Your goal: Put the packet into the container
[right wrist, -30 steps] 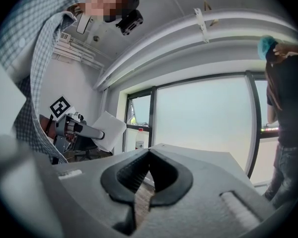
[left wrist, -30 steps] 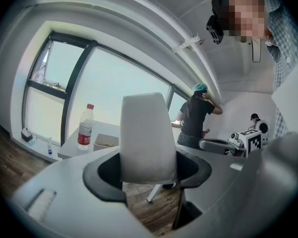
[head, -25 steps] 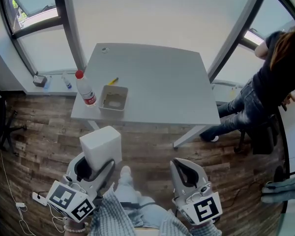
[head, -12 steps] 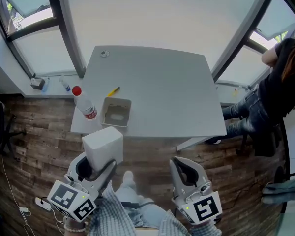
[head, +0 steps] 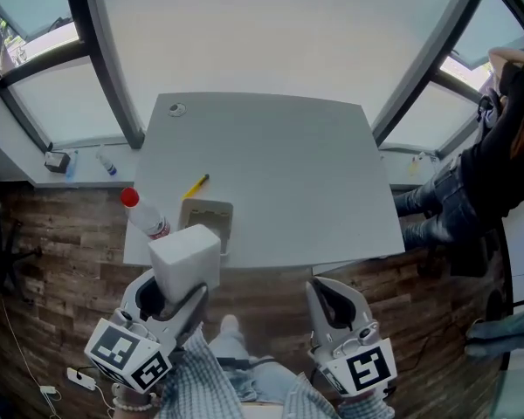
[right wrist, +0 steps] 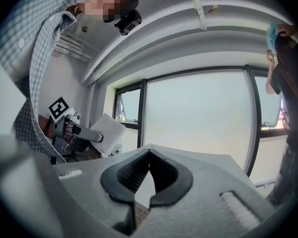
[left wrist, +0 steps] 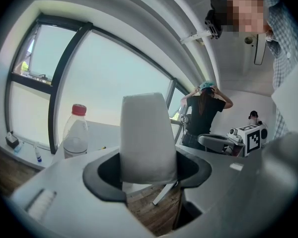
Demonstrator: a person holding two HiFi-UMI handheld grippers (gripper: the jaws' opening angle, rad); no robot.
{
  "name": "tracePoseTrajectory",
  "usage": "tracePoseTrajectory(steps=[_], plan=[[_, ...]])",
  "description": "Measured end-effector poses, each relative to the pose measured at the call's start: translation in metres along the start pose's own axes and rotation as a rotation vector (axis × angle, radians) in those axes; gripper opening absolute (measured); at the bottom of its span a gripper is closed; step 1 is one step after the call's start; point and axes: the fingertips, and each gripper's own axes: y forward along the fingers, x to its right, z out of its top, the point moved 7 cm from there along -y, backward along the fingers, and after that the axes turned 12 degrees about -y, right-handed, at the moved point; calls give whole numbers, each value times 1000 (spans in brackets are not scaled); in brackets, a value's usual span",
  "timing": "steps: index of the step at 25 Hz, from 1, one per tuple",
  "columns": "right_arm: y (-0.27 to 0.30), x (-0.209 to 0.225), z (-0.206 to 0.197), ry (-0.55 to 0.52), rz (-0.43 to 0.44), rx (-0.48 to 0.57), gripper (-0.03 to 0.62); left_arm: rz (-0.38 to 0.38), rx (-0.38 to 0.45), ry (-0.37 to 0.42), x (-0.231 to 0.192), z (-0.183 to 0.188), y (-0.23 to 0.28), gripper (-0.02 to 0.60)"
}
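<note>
1. Near left: the left gripper [head: 176, 297] is held above the wooden floor [head: 61, 260]. Its 2 jaws stand wide and pinch the lower end of the white packet [head: 185, 254]. In the left gripper view both dark pads [left wrist: 107, 175] press against the packet's sides. The packet rises upright out of the jaws and is clear of every surface.

2. Near right: the right gripper [head: 329, 302] is level with the left one and well apart from it. Its 2 jaws are pressed together and nothing is between them.

3. Packet position: in the head view the packet's top overlaps the near left edge of the grey table [head: 279, 173] and covers the near part of the container [head: 206, 205]. The packet is in the jaws, not in the container.

4. Table, near left: the container is a beige open-topped box close to the near edge. A clear bottle [head: 146, 216] with a red cap stands just left of it. A yellow pen [head: 196, 185] lies just beyond the container.

5. Table, far left corner: 1 small round object [head: 176, 109], too small to identify.

6. Far right: a person [head: 506, 160] in dark clothing stands beyond the table's right side, near the window frames.
</note>
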Motion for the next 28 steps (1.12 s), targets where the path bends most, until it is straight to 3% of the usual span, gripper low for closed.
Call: tracePoseTrajectory(steps=[12,28], plan=[[41,-2,9,-13,-1,-15,-3,-46,-26,-16,-23,19,20,273],[77,22,7,1,134,12,-3,54,-2,-49,-26,23,30,273]])
